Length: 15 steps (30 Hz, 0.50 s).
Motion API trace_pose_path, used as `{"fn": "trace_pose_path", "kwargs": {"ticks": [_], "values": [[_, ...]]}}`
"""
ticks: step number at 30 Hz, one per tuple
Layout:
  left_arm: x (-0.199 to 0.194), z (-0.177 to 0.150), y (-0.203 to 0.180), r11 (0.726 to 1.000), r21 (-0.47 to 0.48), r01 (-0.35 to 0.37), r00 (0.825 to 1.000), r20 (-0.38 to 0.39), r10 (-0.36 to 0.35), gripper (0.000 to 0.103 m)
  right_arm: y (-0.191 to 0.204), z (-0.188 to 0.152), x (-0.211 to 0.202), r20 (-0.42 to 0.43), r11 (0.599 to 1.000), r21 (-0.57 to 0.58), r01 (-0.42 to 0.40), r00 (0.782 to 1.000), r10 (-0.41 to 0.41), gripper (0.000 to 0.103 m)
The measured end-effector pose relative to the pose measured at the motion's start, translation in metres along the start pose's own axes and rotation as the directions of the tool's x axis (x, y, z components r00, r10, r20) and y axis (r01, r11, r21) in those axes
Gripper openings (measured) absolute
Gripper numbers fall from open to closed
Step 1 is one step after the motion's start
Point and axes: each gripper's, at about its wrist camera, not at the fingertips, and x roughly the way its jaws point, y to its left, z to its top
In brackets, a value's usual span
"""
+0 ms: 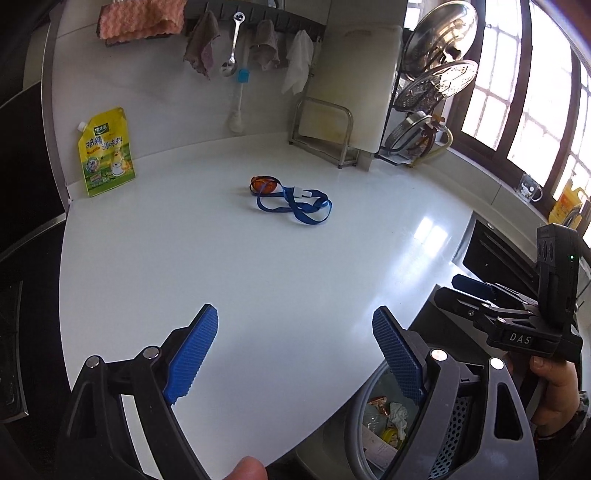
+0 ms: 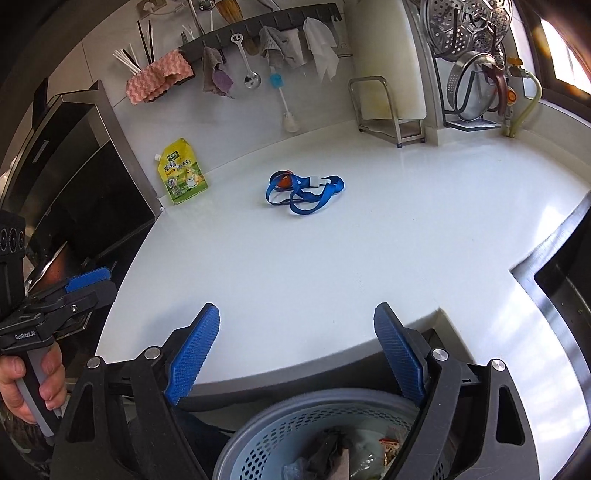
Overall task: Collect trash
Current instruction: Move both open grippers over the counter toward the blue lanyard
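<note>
A blue lanyard [image 1: 295,206] lies tangled on the white counter [image 1: 240,277], looped around a small orange item [image 1: 263,184]. In the right wrist view the lanyard [image 2: 304,192] sits mid-counter, well ahead of the fingers. My left gripper [image 1: 295,354] is open over the counter's near part with nothing between its blue pads. My right gripper [image 2: 295,354] is open and bare too, above a grey trash bin [image 2: 258,413] with a perforated liner holding wrappers and crumpled paper. The bin [image 1: 354,417] stands below the counter's front edge. Each gripper shows in the other's view, the right gripper [image 1: 458,291] and the left gripper [image 2: 99,286].
A yellow seasoning pouch [image 1: 105,153] leans on the back wall at the left. Cloths, a ladle and a brush hang on a wall rail [image 2: 258,26]. A cutting board rack [image 1: 325,129] and pot-lid rack [image 1: 436,74] stand at the back right. A sink [image 2: 569,280] lies right.
</note>
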Motion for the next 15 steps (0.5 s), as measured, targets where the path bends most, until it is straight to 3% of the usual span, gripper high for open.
{"fn": "trace_pose_path", "kwargs": {"ticks": [5,15], "values": [[0.01,0.018,0.017,1.0,-0.013,-0.009,1.0,0.014,0.009,0.084,0.0,0.038,0.048,-0.021,1.0,0.028,-0.005,1.0,0.005,0.082],[0.038,0.03,0.045,0.999,-0.036,-0.008,1.0,-0.004,0.007,0.084,-0.007,0.103,0.141,-0.064,0.993,0.102,0.064,0.996,-0.057,0.082]]}}
